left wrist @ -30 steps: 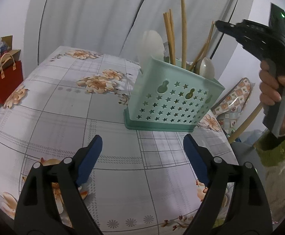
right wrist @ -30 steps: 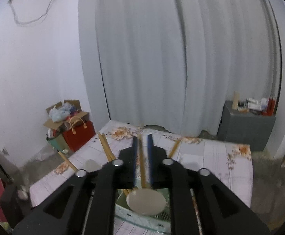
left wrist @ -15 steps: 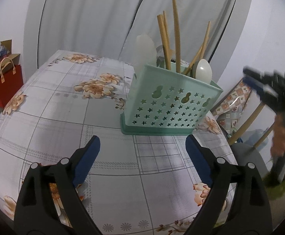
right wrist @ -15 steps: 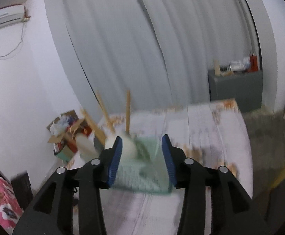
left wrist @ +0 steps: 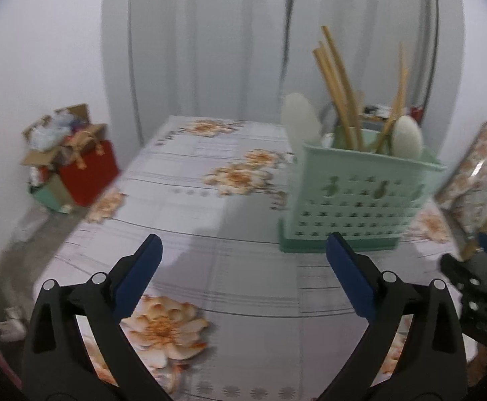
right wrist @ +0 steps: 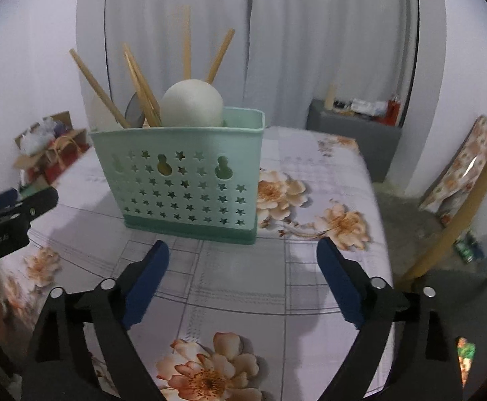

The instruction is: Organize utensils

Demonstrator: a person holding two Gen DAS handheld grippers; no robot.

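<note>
Mint-green star-perforated plastic caddy (right wrist: 190, 180) holds wooden chopsticks (right wrist: 143, 87), white spoons (right wrist: 191, 103); left gripper (left wrist: 241, 260), right gripper (right wrist: 240, 264) both opening, empty. Risk: near tongs nudging light caddy over.

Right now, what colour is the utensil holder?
Mint green with star-shaped cutouts, the utensil holder shows best in the right wrist view.

A home room: floral tablecloth (right wrist: 313, 180), white curtains (right wrist: 277, 33), gift bags (left wrist: 88, 173).
</note>
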